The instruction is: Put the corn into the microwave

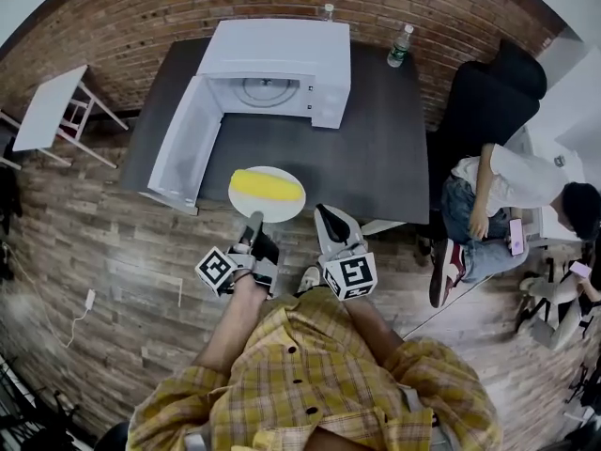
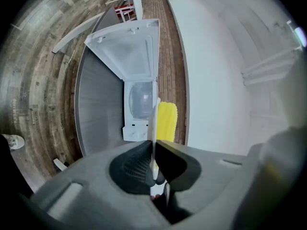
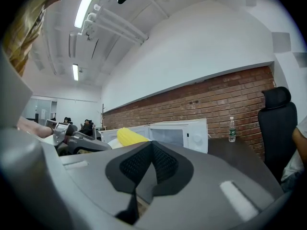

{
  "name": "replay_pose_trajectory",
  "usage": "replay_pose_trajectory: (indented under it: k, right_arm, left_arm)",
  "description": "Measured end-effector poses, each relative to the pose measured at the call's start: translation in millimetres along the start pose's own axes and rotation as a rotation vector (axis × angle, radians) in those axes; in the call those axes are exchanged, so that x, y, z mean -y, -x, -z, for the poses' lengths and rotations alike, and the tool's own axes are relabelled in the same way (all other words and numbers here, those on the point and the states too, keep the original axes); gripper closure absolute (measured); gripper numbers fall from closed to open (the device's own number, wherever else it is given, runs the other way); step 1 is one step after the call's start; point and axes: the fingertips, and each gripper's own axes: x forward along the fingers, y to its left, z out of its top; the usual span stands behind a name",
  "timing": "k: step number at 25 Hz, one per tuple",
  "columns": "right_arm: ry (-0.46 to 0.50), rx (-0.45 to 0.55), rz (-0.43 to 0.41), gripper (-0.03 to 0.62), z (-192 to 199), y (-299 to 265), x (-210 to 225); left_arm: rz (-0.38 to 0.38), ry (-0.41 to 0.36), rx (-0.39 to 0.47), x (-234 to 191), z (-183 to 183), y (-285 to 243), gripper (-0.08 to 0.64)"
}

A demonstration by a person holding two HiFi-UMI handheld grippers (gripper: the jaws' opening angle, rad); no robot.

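Your left gripper (image 2: 154, 152) has its fingers nipped shut on the near rim of the plate (image 1: 279, 211). The corn (image 1: 267, 185) lies loose on it, just beyond the fingertips. The open microwave (image 1: 282, 54) stands farther ahead, its door (image 1: 183, 144) swung out to the left. Your right gripper (image 3: 152, 150) is closed on nothing. A pinch on one edge could let the plate sag and the corn roll off. How deep the bite goes is hard to judge. The plate could also clip the door.

No legible text, seemingly.
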Motion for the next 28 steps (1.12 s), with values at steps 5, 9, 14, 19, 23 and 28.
replay_pose_trajectory:
  k: [5, 9, 14, 19, 23, 28]
  right_arm:
    - [-0.001, 0.004, -0.037, 0.588, -3, -22, 17]
    - [0.005, -0.010, -0.054, 0.588, -1, -33, 22]
    - [0.001, -0.022, -0.060, 0.588, -1, -51, 26]
    - [0.005, -0.049, -0.054, 0.588, 5, -74, 27]
    - [0.008, -0.063, -0.036, 0.588, 4, -97, 32]
    - [0.003, -0.048, -0.015, 0.588, -5, -125, 38]
  left_arm:
    - [-0.015, 0.009, 0.035, -6, -5, -24, 0.534]
    - [-0.020, 0.009, 0.052, -4, -11, -36, 0.532]
    - [-0.040, 0.013, 0.061, -7, -23, -50, 0.532]
    - [-0.043, 0.031, 0.048, -10, -44, -70, 0.528]
    - [-0.052, 0.041, 0.042, -8, -66, -92, 0.528]
    - [-0.048, 0.036, 0.031, -5, -90, -121, 0.528]
